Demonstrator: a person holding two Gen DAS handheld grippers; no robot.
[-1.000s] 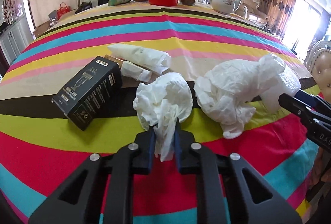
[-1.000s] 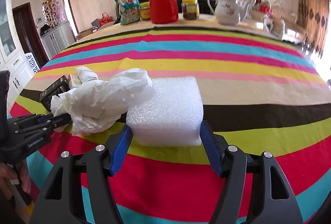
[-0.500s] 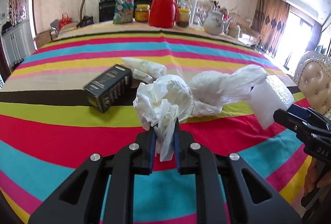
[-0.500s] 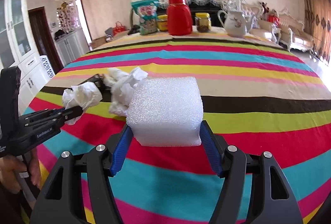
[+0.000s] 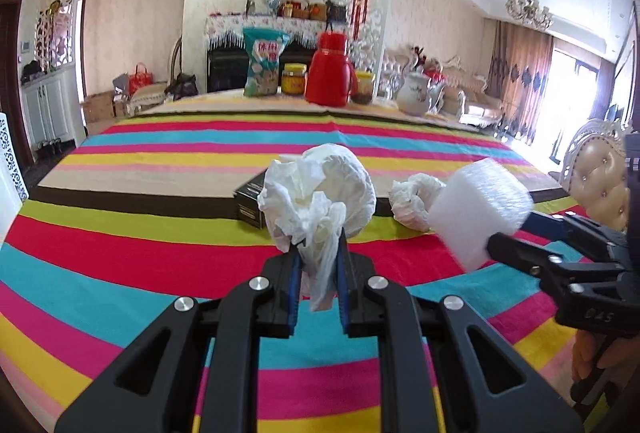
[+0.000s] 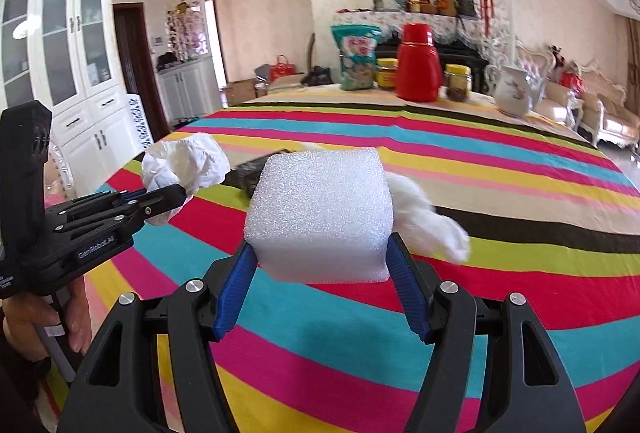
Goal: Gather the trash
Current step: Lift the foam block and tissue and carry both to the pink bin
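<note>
Covering the whole near scene, the striped tablecloth (image 5: 160, 233) spreads over a big table in bands of red, cyan, yellow, pink and black. At its far edge stand a red thermos (image 5: 331, 69), a teal snack bag (image 5: 264, 61), two yellow-lidded jars (image 5: 293, 77) and a white floral teapot (image 5: 414, 96) on the right.

The right gripper (image 6: 320, 265) is clamped on a white foam block (image 6: 320, 213), its blue pads pressing the block's left and right sides and holding it clear above the cloth. The left wrist view shows the same block at the right, well off the table.

The left gripper (image 5: 318, 265) is closed on a crumpled white tissue wad (image 5: 320, 193), the tail of the paper pinched between the blue pads and the ball bulging above them, lifted off the cloth.

A second crumpled tissue (image 5: 412, 201) lies on the table by the black stripe, near the foam block. A small black carton (image 5: 250, 203) lies on the cloth just behind the held wad, partly hidden by it.
</note>
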